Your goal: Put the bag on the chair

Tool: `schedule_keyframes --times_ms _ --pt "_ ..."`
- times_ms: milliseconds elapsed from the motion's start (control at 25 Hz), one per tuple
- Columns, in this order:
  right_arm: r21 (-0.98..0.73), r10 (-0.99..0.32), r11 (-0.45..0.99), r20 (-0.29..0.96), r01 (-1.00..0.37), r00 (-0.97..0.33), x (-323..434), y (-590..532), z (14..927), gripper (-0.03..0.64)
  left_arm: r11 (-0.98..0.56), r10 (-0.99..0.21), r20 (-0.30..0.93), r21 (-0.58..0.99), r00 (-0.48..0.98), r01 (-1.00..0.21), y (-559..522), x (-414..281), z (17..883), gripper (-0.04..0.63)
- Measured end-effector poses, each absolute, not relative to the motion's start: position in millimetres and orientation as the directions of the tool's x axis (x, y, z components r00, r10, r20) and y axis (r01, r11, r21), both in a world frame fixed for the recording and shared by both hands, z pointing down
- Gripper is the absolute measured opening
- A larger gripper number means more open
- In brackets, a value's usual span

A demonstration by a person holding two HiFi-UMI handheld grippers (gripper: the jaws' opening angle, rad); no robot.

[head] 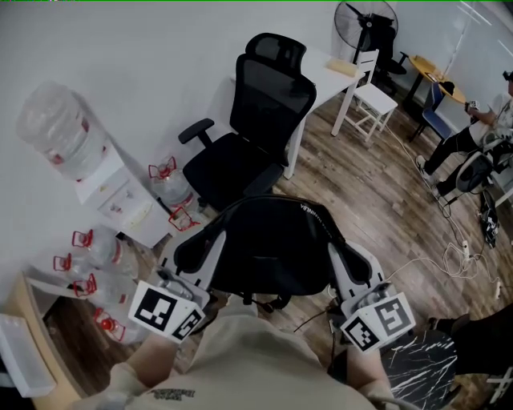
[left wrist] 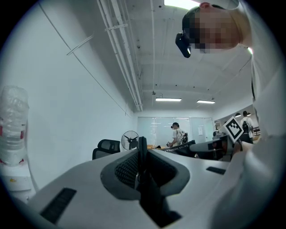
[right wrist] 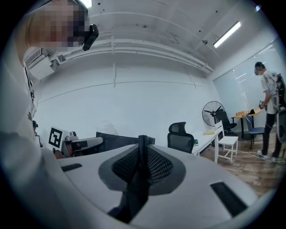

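A black bag [head: 268,244] hangs in front of me between both grippers, above the wooden floor. My left gripper [head: 199,255] holds its left side and my right gripper [head: 343,260] its right side. In the left gripper view the gripper [left wrist: 142,150] is shut on a thin black strap [left wrist: 144,179] of the bag. The right gripper view shows the same: that gripper [right wrist: 142,146] is clamped on a strap [right wrist: 136,179]. The black office chair [head: 252,132] stands just beyond the bag, its seat [head: 228,168] bare. It also shows as the chair [left wrist: 106,147] and the chair [right wrist: 181,136].
A water dispenser [head: 76,152] stands at the left, with several water jugs [head: 96,256] on the floor. A white desk [head: 329,76], a white chair [head: 373,100] and a fan [head: 365,20] are behind. A person [head: 473,136] and cables [head: 449,256] are at the right.
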State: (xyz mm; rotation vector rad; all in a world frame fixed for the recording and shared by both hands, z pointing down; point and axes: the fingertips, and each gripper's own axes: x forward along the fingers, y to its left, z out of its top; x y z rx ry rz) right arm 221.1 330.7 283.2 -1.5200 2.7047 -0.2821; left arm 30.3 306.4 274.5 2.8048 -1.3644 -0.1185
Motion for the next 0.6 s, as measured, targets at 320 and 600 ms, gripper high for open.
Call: schedule_keyframes --times_ms 320,600 --pt "-0.159 -0.85 0.504 0.079 -0.849 -0.52 200.2 233.1 274.1 0.063 -0.615 -0.788 -0.067 0.068 0.611 -0.786 209.1 9.1 268.6 0.072" --pt "-0.131 -0.852 0.511 0.056 -0.849 -0.521 171.0 140.2 242.1 0.063 -0.626 -0.779 -0.103 0.074 0.619 -0.776 114.3 -18.5 241.0 0.072"
